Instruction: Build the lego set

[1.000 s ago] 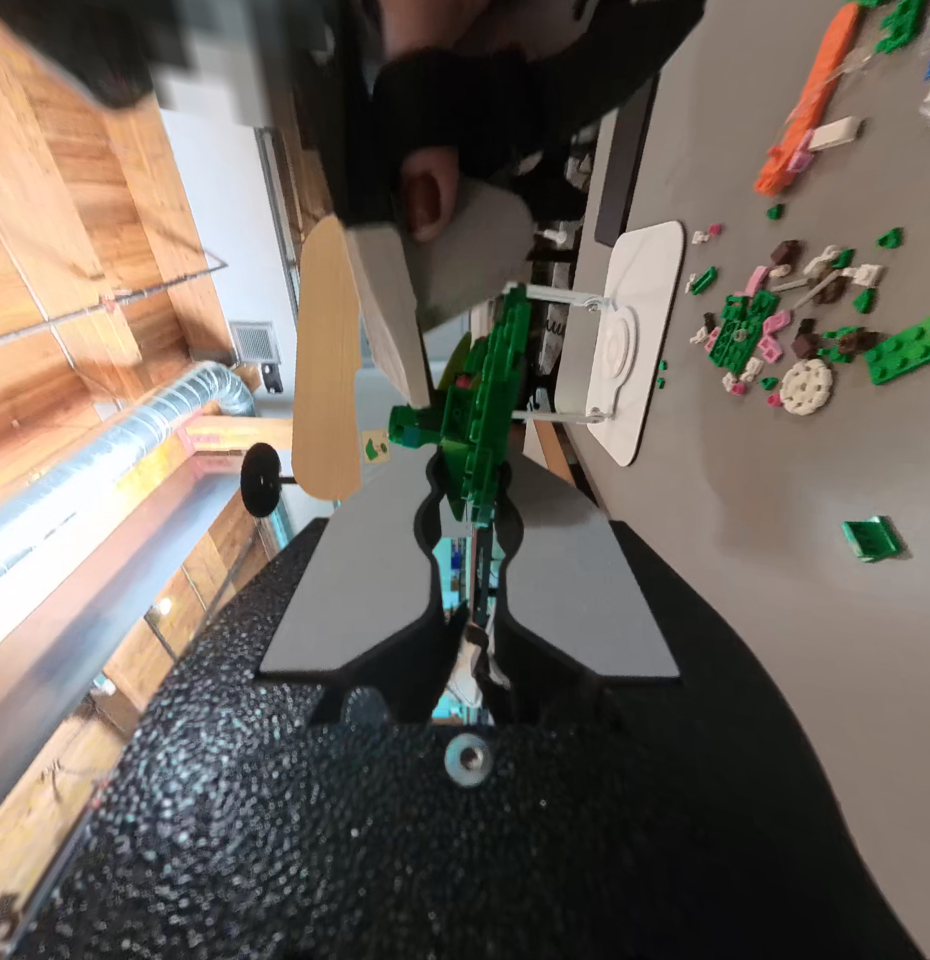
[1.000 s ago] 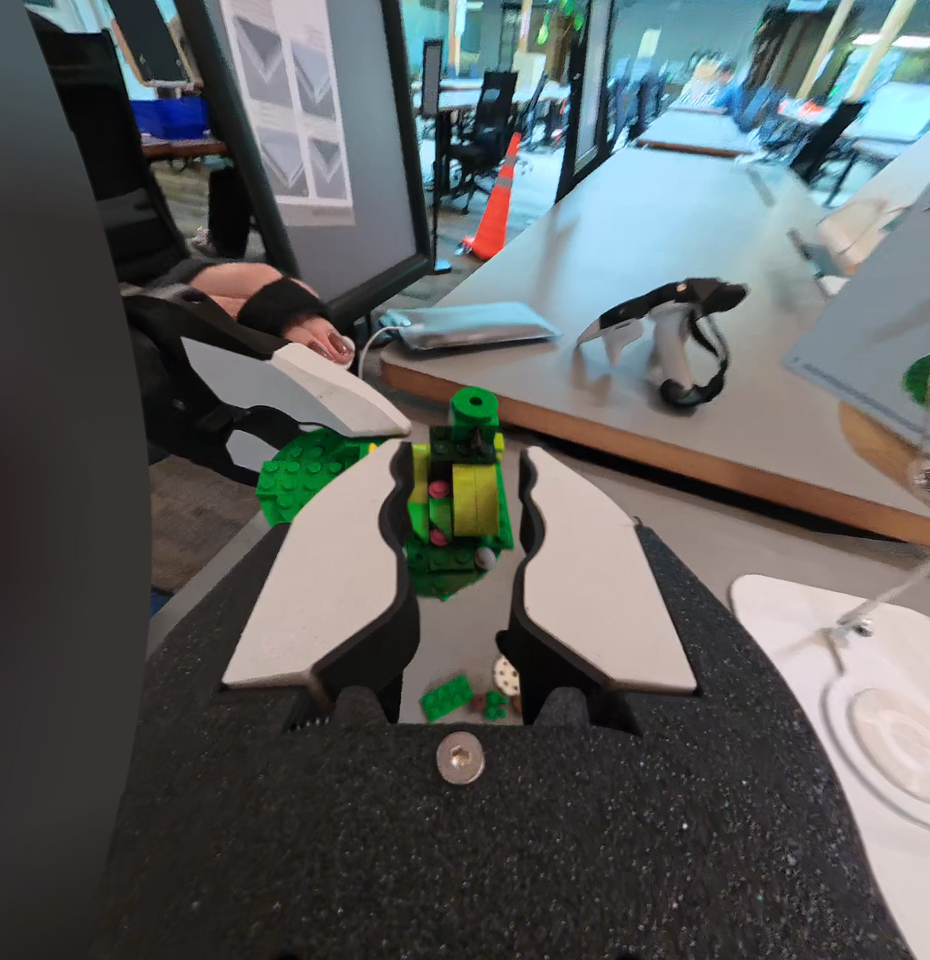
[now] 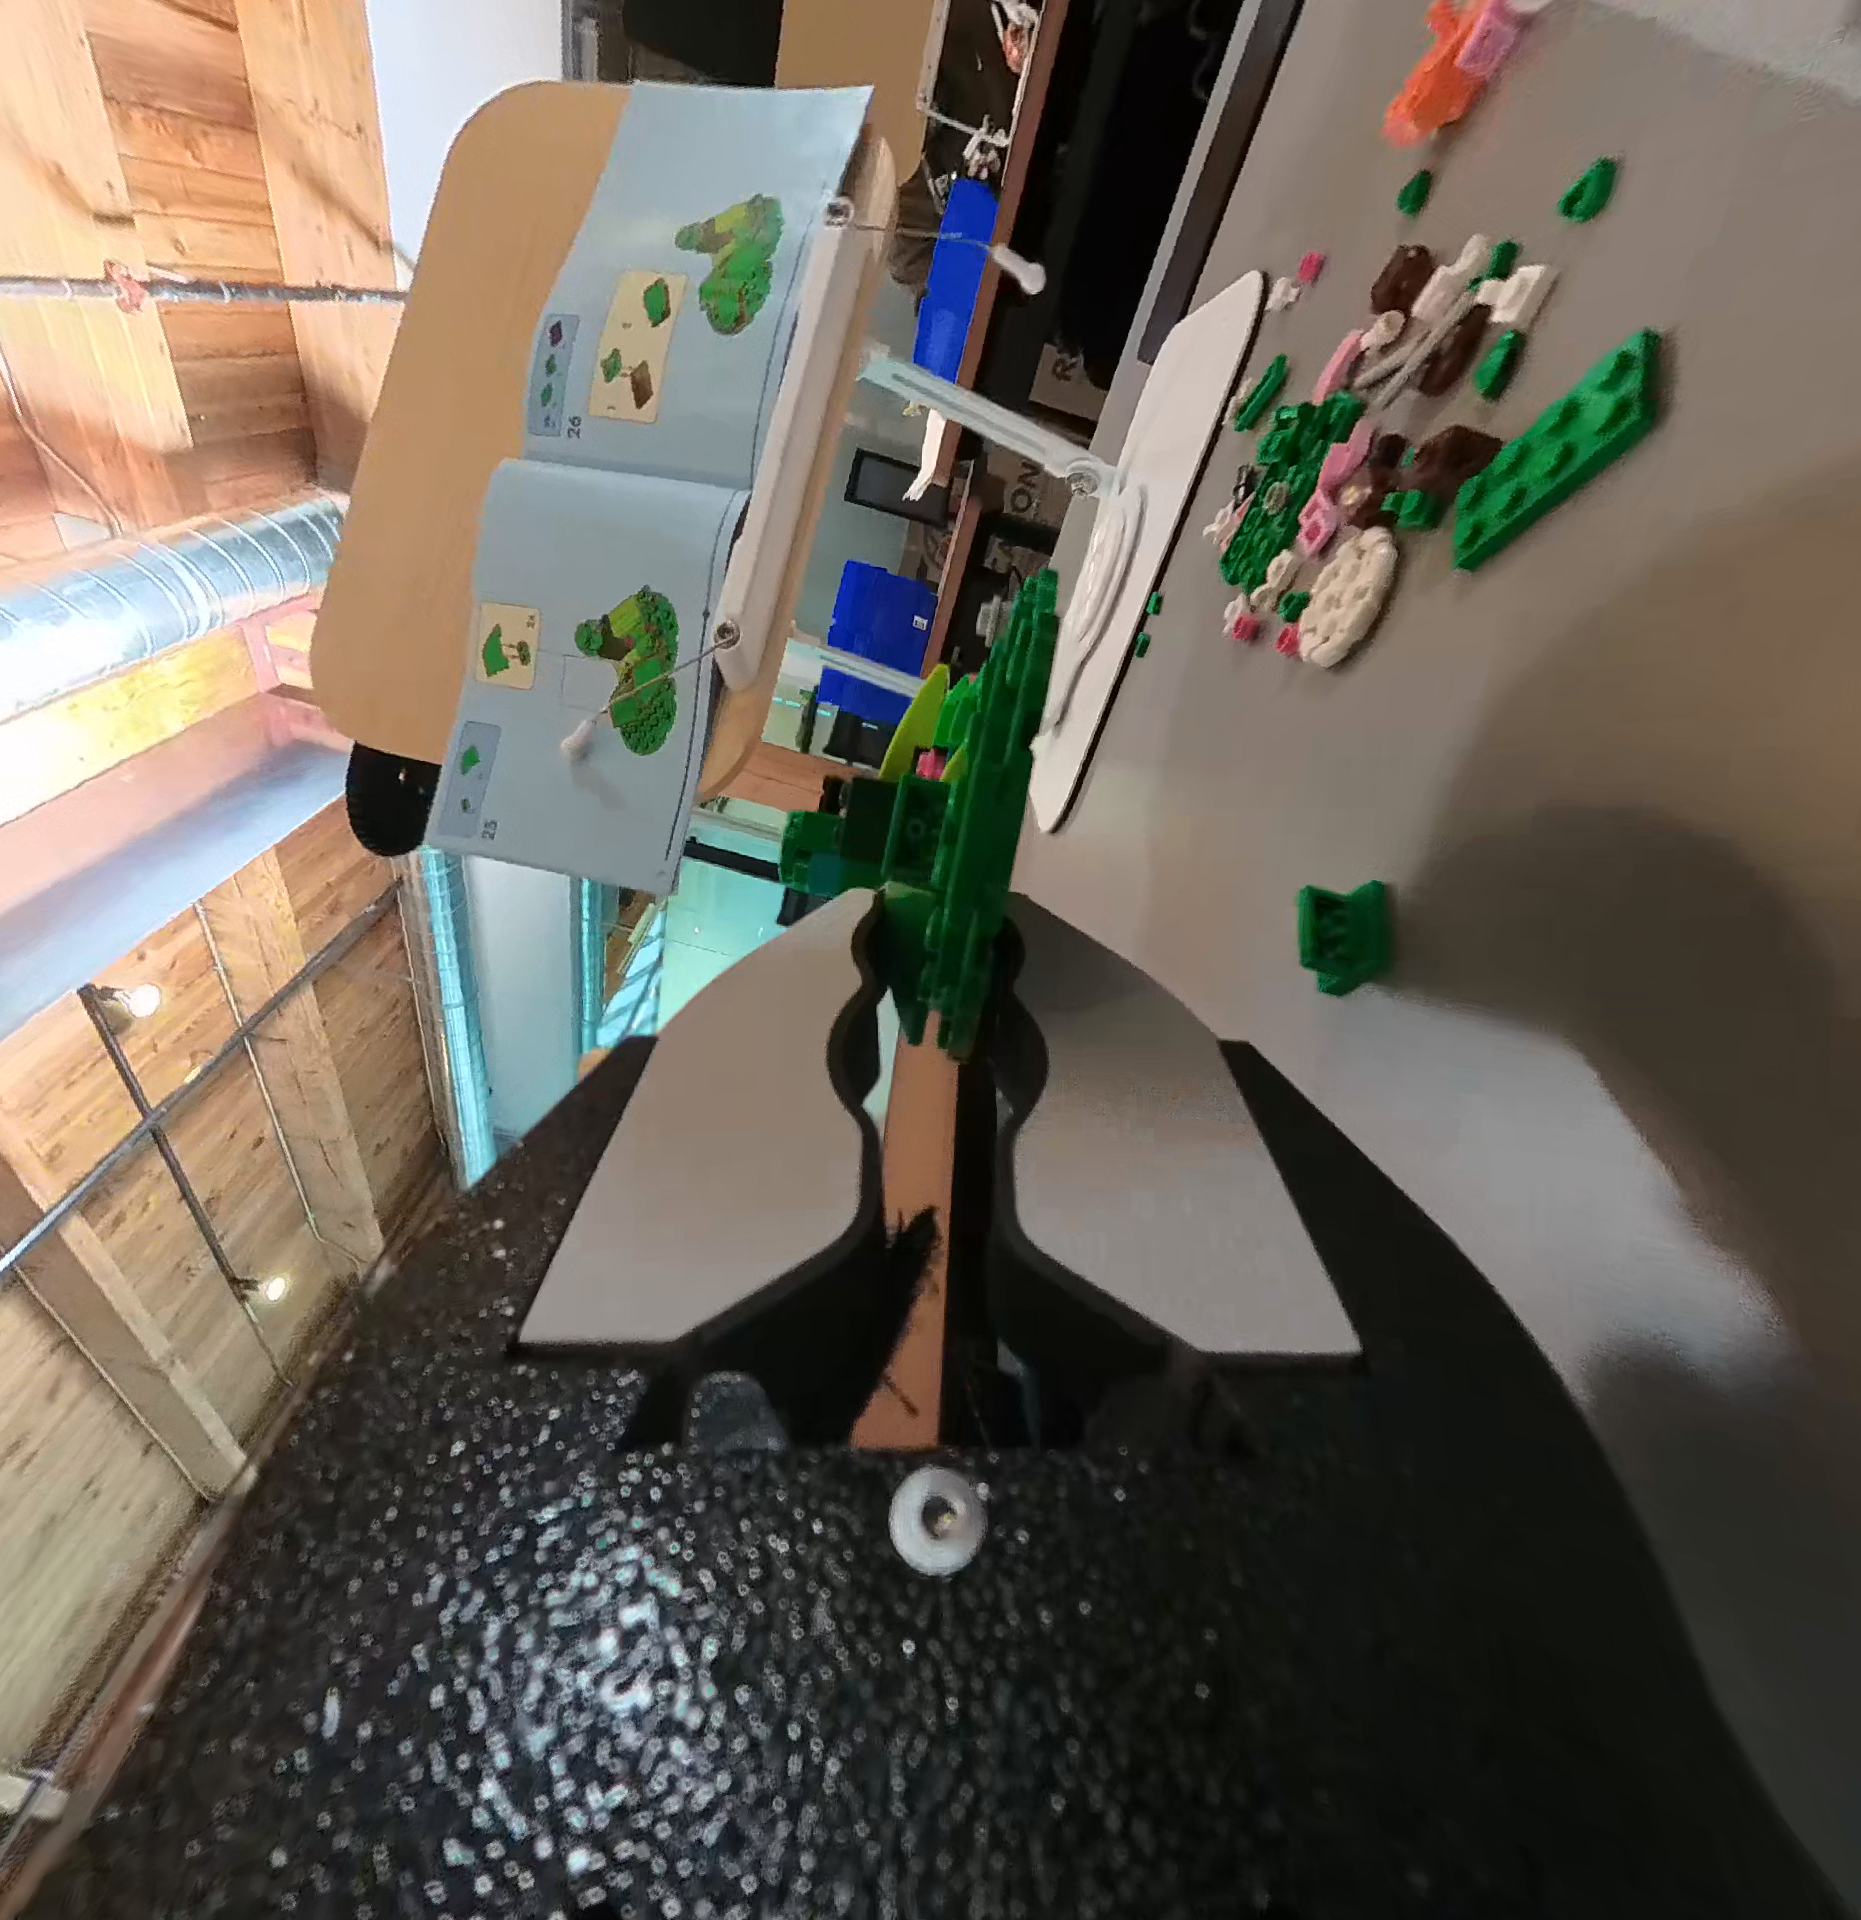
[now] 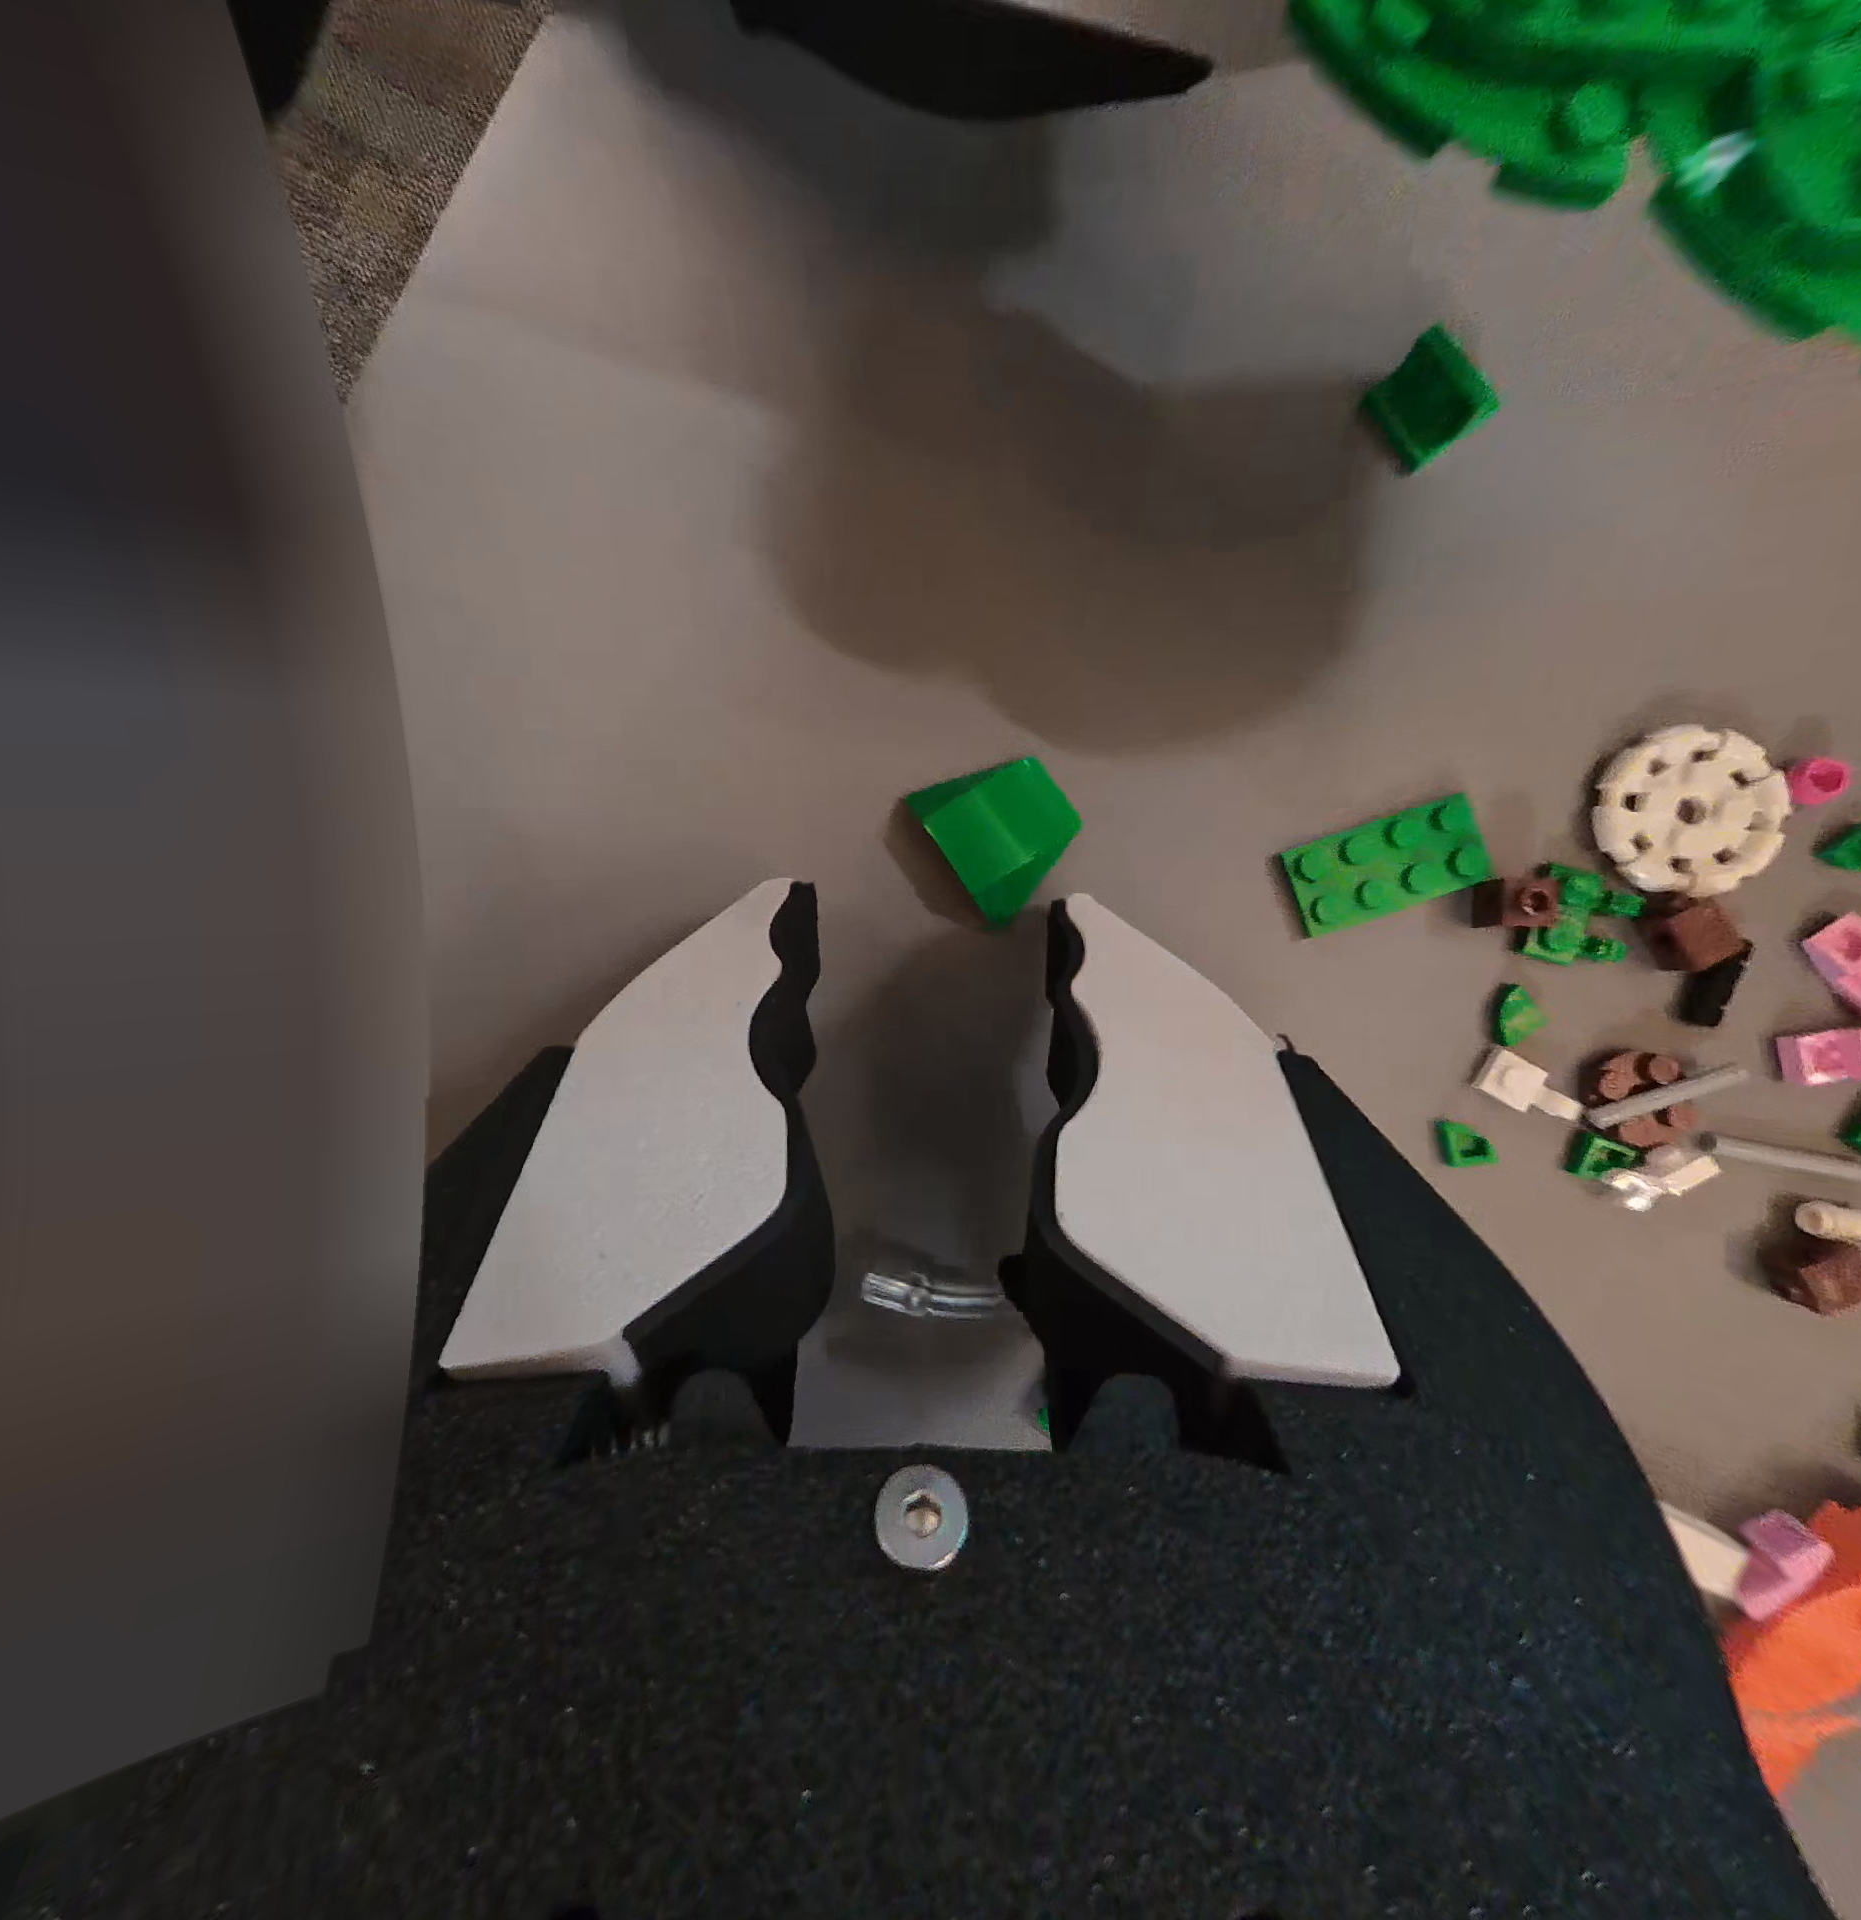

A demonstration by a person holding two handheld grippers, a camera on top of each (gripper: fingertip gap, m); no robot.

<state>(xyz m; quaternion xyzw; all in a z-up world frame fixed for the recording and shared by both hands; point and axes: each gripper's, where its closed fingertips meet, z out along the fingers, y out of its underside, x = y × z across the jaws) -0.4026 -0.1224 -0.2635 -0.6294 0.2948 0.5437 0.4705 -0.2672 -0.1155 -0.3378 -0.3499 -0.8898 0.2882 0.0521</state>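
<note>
My left gripper (image 3: 938, 935) is shut on the edge of the green lego build (image 3: 962, 831), a stack of green plates with lime and pink bits, held edge-on above the grey table. The same build shows blurred at the top right of the right wrist view (image 4: 1653, 125). My right gripper (image 4: 931, 904) is open and empty, pointing down at the table just short of a green slope brick (image 4: 999, 836). A second green slope brick (image 4: 1430, 410) lies farther off; it also shows in the left wrist view (image 3: 1341, 935).
A pile of loose pieces lies on the table: a green plate (image 4: 1383, 862), a white round plate (image 4: 1690, 821), brown, pink and green bits (image 4: 1674, 1091), an orange piece (image 4: 1819, 1652). An instruction booklet (image 3: 635, 499) stands on a white stand (image 3: 1144, 540). Left tips to right tips: about 15 centimeters.
My right gripper has left the build and swung down over the table beside the green slope brick. My left gripper still holds the build; the booklet now shows behind it.
</note>
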